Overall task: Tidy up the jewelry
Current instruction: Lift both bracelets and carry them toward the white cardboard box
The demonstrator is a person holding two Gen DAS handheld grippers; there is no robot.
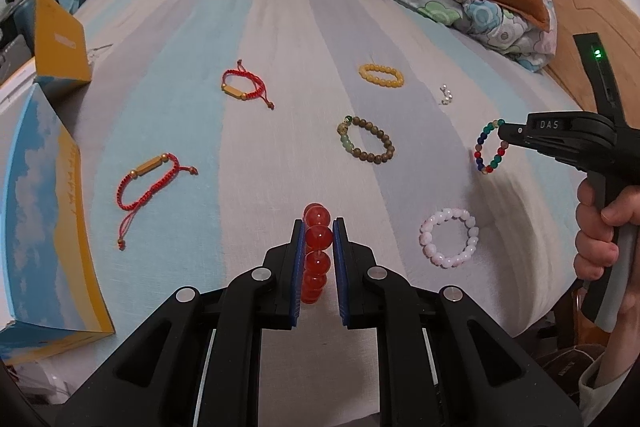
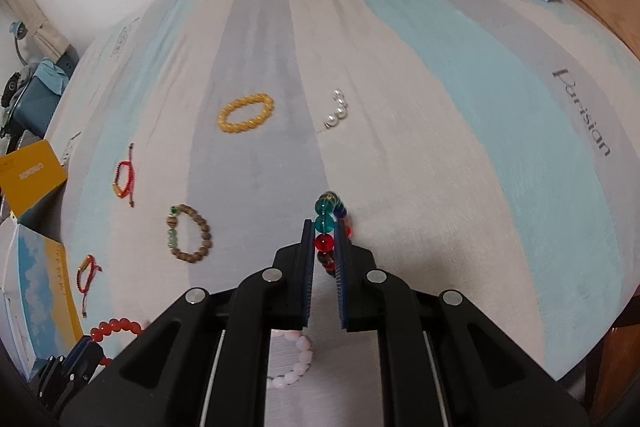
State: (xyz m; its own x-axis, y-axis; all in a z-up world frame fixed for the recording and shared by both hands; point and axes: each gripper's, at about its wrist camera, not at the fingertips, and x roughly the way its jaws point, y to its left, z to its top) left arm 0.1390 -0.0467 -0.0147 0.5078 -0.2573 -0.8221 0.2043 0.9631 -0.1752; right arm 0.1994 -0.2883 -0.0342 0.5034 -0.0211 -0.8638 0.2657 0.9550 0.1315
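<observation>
My left gripper [image 1: 319,227] has its jaws clamped on a red bead bracelet [image 1: 317,253], the strand standing on edge between the blue pads above the striped bed [image 1: 280,27]. My right gripper [image 2: 324,239] has its jaws closed on a multicoloured bead bracelet [image 2: 325,223], which hangs clear of the sheet. Still lying on the bed are a pink bead bracelet [image 1: 449,238], a brown wooden bead bracelet [image 1: 368,140], a yellow bead bracelet [image 1: 381,75], a few white pearls [image 2: 338,110] and two red cord bracelets [image 1: 154,183]. A blue and yellow box [image 1: 44,211] sits at the left edge.
</observation>
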